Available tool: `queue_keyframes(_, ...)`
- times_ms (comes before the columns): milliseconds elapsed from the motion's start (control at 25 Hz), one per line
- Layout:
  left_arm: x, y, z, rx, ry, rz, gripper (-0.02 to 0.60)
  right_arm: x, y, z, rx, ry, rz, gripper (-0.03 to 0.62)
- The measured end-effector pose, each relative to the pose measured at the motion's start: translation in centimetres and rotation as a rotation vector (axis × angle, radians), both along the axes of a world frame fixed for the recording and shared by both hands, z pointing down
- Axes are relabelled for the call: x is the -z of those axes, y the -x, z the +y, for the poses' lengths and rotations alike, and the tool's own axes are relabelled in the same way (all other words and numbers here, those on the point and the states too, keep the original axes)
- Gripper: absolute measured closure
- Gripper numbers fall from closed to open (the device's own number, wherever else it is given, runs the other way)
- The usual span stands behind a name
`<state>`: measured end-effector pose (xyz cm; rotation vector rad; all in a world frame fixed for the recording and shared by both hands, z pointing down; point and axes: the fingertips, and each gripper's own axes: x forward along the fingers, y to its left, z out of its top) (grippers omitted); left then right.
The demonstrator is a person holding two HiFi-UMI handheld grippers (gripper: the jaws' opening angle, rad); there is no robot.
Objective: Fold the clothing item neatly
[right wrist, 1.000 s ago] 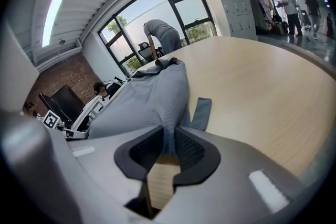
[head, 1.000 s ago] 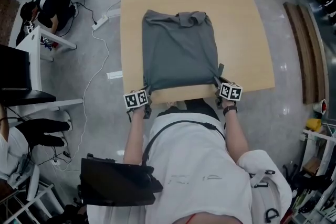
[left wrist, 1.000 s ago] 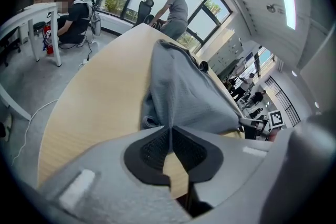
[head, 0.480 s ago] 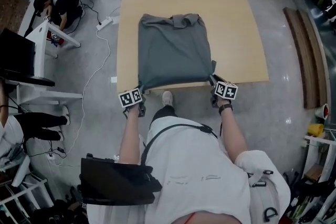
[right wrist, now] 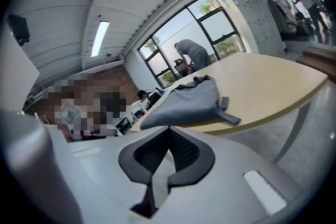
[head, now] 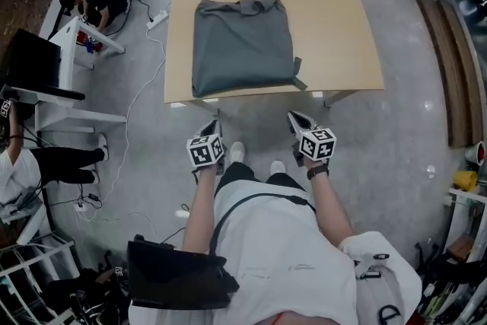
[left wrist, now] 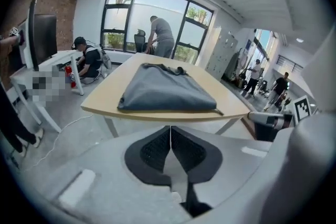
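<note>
Left gripper [head: 212, 125] and right gripper [head: 294, 119] had just closed, empty, off the tabletop [head: 335, 27]. Risk: shirt [head: 242, 46] lay by its near edge, 1 strip [head: 299, 81] loose; a brush could drag it off

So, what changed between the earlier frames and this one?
Both grippers let go of the grey garment's near corners and drew back from the table edge toward the person. The left gripper and the right gripper are now over the floor, their jaws just closed with nothing between them. The garment stayed folded near the table's near edge.
</note>
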<state>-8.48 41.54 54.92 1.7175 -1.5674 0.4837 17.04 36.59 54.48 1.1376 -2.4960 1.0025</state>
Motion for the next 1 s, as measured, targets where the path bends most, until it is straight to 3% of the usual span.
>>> queue_keyframes(80, 3.1, -1.7, -1.8, -0.033, -0.085, 0.054, 0.574, 2.7, 3.5, 0.5, 0.093, -0.098, 0.008, 0.592)
queue_keyframes(160, 7.1, -3.5, -4.2, -0.082, -0.198, 0.056, 0.580, 6.0, 5.8, -0.1, 0.142, -0.201, 0.007, 0.592)
queue_keyframes(280, 12.5, -5.0, -7.0, -0.142, -0.347, -0.026, 0.580, 10.6, 7.2, -2.2, 0.127, -0.264, -0.004, 0.592)
queue_keyframes(440, 17.4, -3.5, -7.7, -0.130, -0.470, -0.101, 0.580, 16.7, 8.7, -3.6, 0.080, -0.309, -0.036, 0.592)
queue_keyframes(640, 21.5, -2.4, -6.1, -0.151, -0.587, -0.070, 0.580, 21.8, 10.8, -3.2, 0.033, -0.349, -0.161, 0.592)
queue_keyframes(800, 23.5, -1.5, -5.7, -0.147, -0.649, -0.056, 0.580, 23.3, 11.3, -3.2, -0.011, -0.434, -0.090, 0.592)
queue_keyframes(1000, 24.4, -0.4, -5.5, -0.153, -0.681, -0.065, 0.580, 23.3, 12.3, -3.2, -0.037, -0.451, -0.053, 0.591)
